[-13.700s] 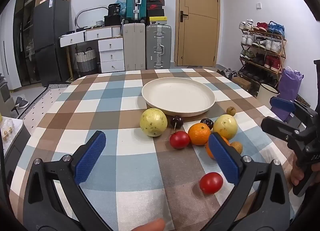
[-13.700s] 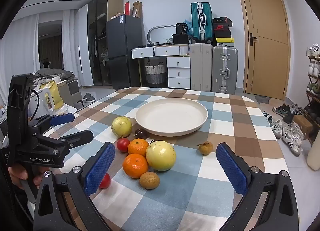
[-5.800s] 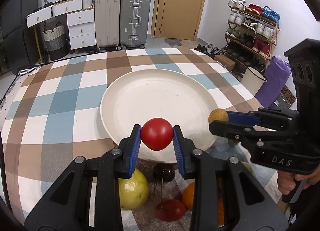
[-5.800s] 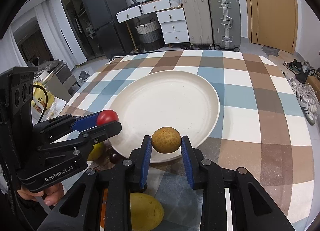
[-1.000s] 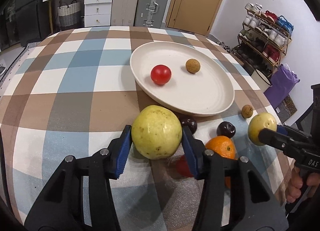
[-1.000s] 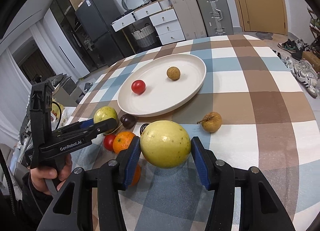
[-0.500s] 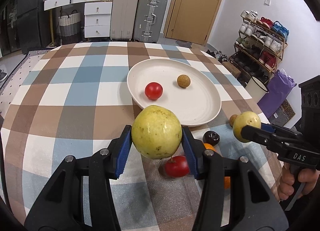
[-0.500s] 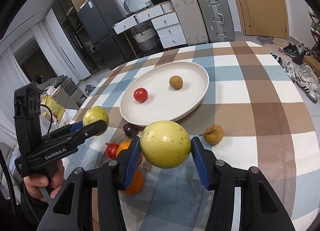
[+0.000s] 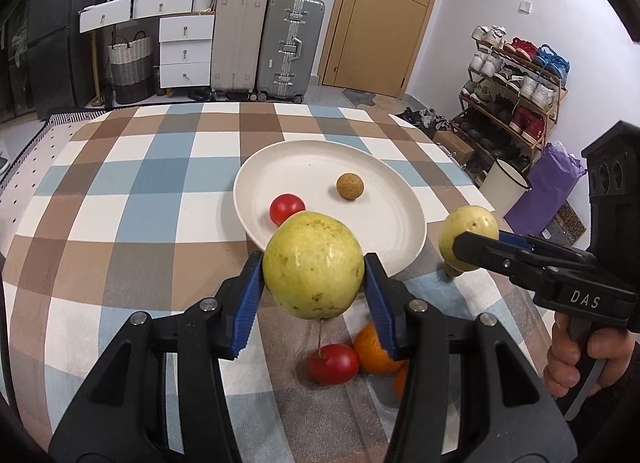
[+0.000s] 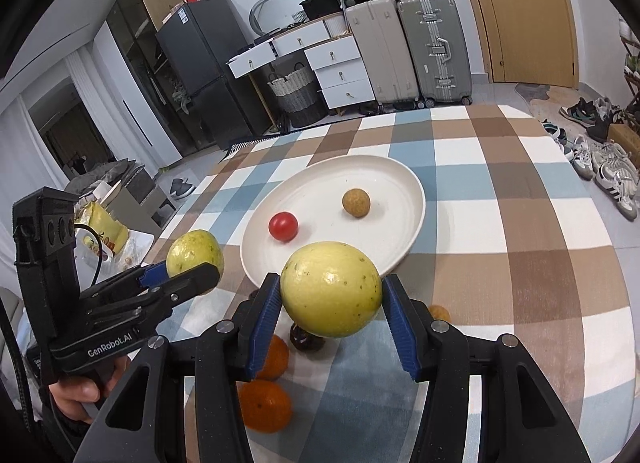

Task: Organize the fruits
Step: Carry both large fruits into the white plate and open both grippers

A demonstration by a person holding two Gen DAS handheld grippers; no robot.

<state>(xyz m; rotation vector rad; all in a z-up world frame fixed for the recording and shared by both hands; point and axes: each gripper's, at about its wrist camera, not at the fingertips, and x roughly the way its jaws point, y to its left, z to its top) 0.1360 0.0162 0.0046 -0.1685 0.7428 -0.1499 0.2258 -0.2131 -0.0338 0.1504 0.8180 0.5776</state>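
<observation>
1. Pinching a yellow-green guava (image 9: pixel 314 265) between its blue pads (image 9: pixel 248 299), the left gripper (image 9: pixel 315 291) is held above the checked tablecloth (image 9: pixel 120 199), level and pointing toward the plate (image 9: pixel 384 223); the guava sits just short of the plate's near rim.
2. The right gripper (image 10: pixel 331 311) likewise clamps a paler yellow fruit (image 10: pixel 330 289) on both sides (speckled skin, rounder than the guava), lifted off the cloth just before the plate's near edge.
3. Each tool shows in the other's camera: the right one reaches in from the right side of the left view, a hand (image 9: pixel 584 359) wrapped round its grip, its fruit raised beside the plate; the left one angles up from the lower left of the right view.
4. On the plate lie a tomato (image 10: pixel 283 226) and a small brown fruit (image 10: pixel 356 203), apart from each other.
5. Still on the cloth below the grippers: two oranges (image 10: pixel 264 405), a dark plum (image 10: pixel 306 339), another tomato (image 9: pixel 333 363) with a stem, and a small brown fruit partly hidden behind the right finger.
</observation>
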